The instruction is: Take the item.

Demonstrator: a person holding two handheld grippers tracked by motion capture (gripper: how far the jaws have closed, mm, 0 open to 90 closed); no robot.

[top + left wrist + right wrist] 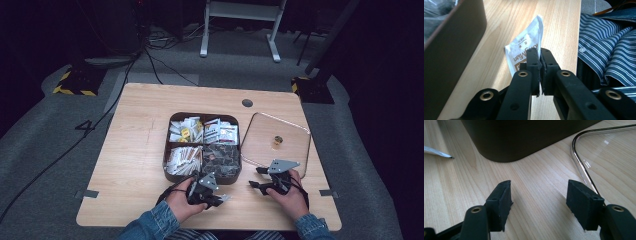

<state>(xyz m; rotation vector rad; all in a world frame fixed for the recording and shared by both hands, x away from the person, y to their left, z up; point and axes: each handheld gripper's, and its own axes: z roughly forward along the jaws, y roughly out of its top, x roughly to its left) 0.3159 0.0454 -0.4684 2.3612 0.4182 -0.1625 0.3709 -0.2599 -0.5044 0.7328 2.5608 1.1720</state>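
The black fingers (534, 62) of the left gripper (540, 58) are pressed together on a small white packet (524, 47), and the packet is pinched by its lower edge. Brown letters are printed on the packet; they are seen sideways, and something like "Mian" can be read, while the rest is hidden or too small. The packet is held just above the wooden table (506, 15), close to the near wall of the dark brown box (451, 50). A striped shirt (604, 42) is seen behind the gripper in that view.

In the high view, the left gripper (223, 198) is held low near the front edge of the table, with its tips turned toward the person's right, and a bit of white is seen at them. The left hand (180, 200) is wrapped around it, and a blue denim sleeve (155, 222) is seen behind the hand.

The fingers (500, 200) of the right gripper (541, 197) are kept apart, and nothing is held between them. Bare table is seen under them. The right gripper (259, 177) is pointed to the left in the high view, just beside the clear lid (260, 145) with the shiny rim, which is lying flat next to the box (167, 145). The box is split into four parts, and they are filled with little packets (182, 159). The writing on those is too small to be read. A small brown knob (277, 142) is seen on the lid.
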